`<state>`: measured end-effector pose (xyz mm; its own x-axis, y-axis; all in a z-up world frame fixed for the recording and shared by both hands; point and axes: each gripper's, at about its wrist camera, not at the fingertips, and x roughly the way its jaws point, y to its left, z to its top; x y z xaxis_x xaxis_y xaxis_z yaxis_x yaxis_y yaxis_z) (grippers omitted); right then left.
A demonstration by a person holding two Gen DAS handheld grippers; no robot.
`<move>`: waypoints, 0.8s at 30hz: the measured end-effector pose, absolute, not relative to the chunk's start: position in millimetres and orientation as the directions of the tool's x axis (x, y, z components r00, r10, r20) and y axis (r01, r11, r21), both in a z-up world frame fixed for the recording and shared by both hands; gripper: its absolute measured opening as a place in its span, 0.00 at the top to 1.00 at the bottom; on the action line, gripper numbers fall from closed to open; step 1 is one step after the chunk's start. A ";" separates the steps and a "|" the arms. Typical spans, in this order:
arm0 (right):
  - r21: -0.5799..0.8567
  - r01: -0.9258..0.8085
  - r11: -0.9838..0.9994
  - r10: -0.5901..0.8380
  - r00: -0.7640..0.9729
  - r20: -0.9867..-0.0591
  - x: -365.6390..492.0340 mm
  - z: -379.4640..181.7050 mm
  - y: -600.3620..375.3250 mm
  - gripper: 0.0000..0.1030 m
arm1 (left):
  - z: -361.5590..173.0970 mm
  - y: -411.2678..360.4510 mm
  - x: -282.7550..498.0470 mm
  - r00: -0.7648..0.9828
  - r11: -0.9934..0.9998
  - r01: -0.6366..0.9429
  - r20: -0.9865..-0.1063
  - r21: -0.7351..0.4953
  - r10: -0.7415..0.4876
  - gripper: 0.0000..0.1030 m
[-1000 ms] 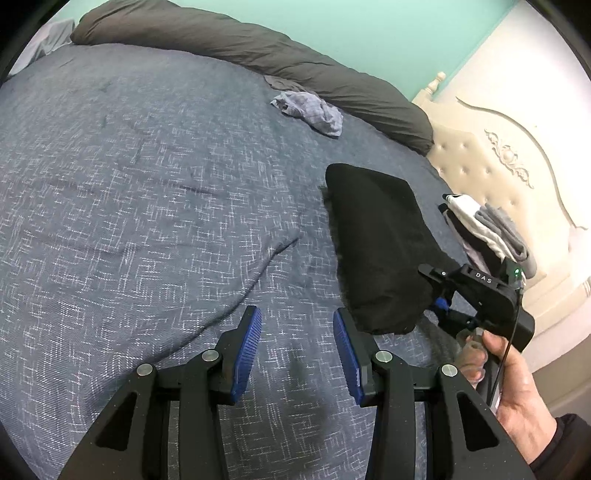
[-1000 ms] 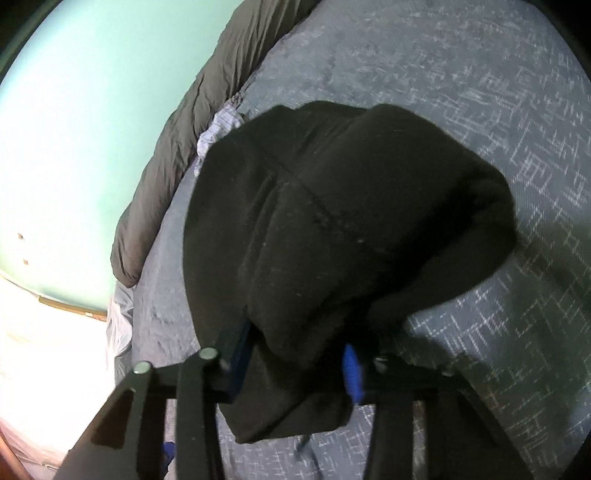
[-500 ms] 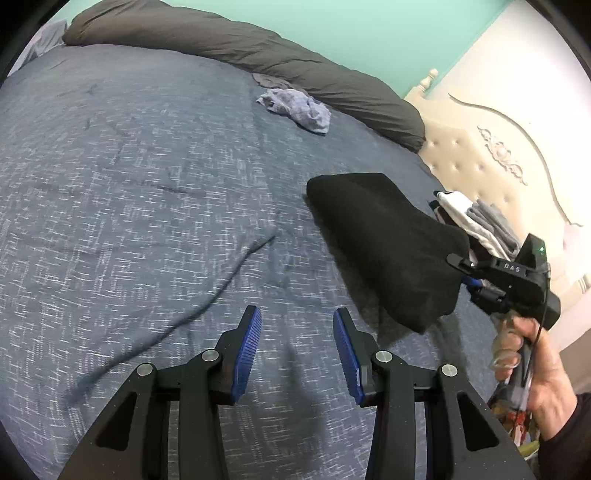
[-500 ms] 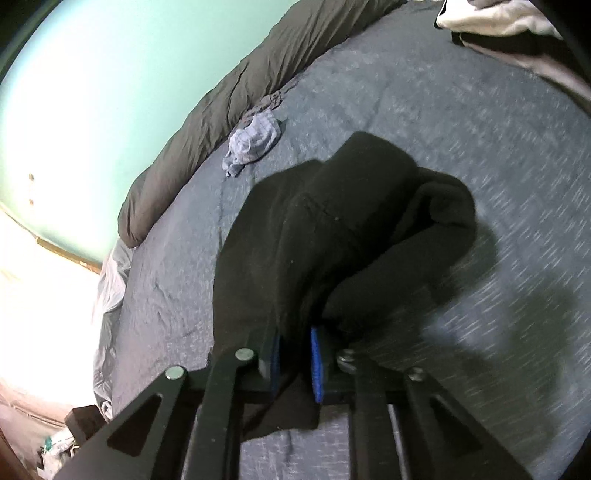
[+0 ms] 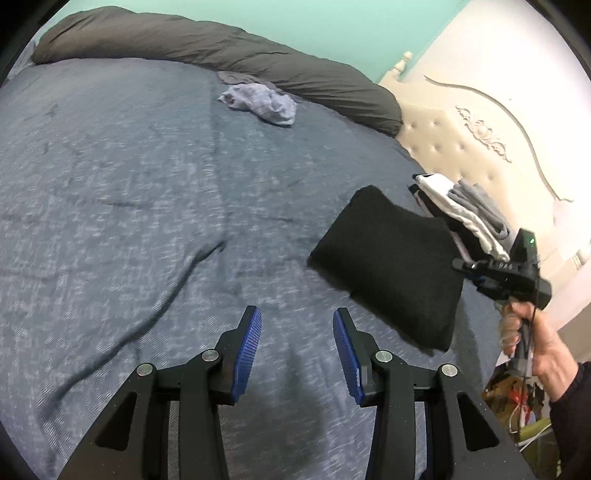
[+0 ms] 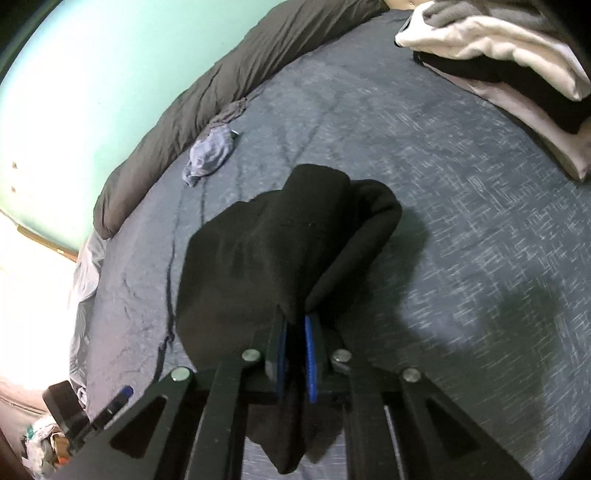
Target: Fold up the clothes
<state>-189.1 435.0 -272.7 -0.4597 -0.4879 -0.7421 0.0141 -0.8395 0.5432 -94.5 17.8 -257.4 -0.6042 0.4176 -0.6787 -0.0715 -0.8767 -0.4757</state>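
Between the blue ribbed pads of my right gripper (image 6: 295, 328) hangs the folded black fleece garment (image 5: 391, 266), thick, matte and fuzzy, doubled over into a soft rectangular bundle with rounded corners. A second ago it lay on the bed with my jaws wide around its near edge; they have just been closing and now clench a pinch of the cloth, so the bundle is lifted clear of the cover and casts a shadow below. It has also travelled toward the headboard end, nearer the stack of folded clothes (image 5: 469, 210), white and grey knits above a black layer, which my right wrist view now shows close at the top right. My right hand (image 5: 535, 343) grips the black handle, where I can read pale letters that look like "DAS" beside a small green light.

My left gripper (image 5: 297, 332) is released, its blue ridged pads apart with nothing between them, over the bare bed; it has shifted a little sideways, its gap unchanged.

Beneath everything spreads the slate-blue bed cover (image 5: 129, 192), a woven fabric flecked with pale crosshatch threads and creased in long dark folds. Farther off lies a crumpled pale blue-grey cloth (image 5: 262, 101), touching the long dark grey quilted duvet roll (image 5: 221, 48) along the mint-green wall (image 5: 332, 18). Beyond the stack rises the cream tufted headboard (image 5: 461, 147) with carved scrollwork.
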 end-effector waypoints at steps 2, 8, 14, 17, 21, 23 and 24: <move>0.538 0.020 -0.843 -0.488 -0.449 -0.749 -190.6 -277.9 440.5 0.92 | -255.9 25.6 -105.7 -0.591 -0.872 -0.091 -0.678 -0.481 0.436 0.57; 0.545 0.044 -0.837 -0.511 -0.417 -0.751 -195.2 -284.1 442.9 0.92 | -252.9 56.0 -159.9 -0.522 -0.862 -0.158 -0.700 -0.482 0.487 0.51; 0.571 0.049 -0.820 -0.538 -0.408 -0.738 -194.5 -286.2 446.1 0.91 | -254.1 85.0 -211.3 -0.443 -0.852 -0.224 -0.730 -0.472 0.521 0.48; 0.584 0.047 -0.810 -0.550 -0.404 -0.731 -193.3 -287.0 448.3 0.88 | -260.6 98.3 -227.4 -0.405 -0.851 -0.251 -0.748 -0.462 0.526 0.48; 0.570 0.038 -0.821 -0.534 -0.405 -0.742 -184.9 -285.9 449.3 0.66 | -271.7 111.5 -244.6 -0.353 -0.833 -0.278 -0.756 -0.478 0.551 0.48; 0.566 0.038 -0.823 -0.531 -0.402 -0.745 -180.9 -287.6 448.7 0.59 | -277.8 115.5 -249.3 -0.331 -0.840 -0.282 -0.774 -0.464 0.539 0.48; 0.566 0.038 -0.824 -0.532 -0.397 -0.748 -179.5 -289.8 447.5 0.52 | -281.0 118.1 -251.9 -0.322 -0.846 -0.285 -0.786 -0.452 0.528 0.48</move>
<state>-179.5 447.5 -289.8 -0.3969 -0.5321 -0.7479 0.0375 -0.8236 0.5660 -251.9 118.1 -281.0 -0.3224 0.5281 -0.7856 -0.2846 -0.8456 -0.4517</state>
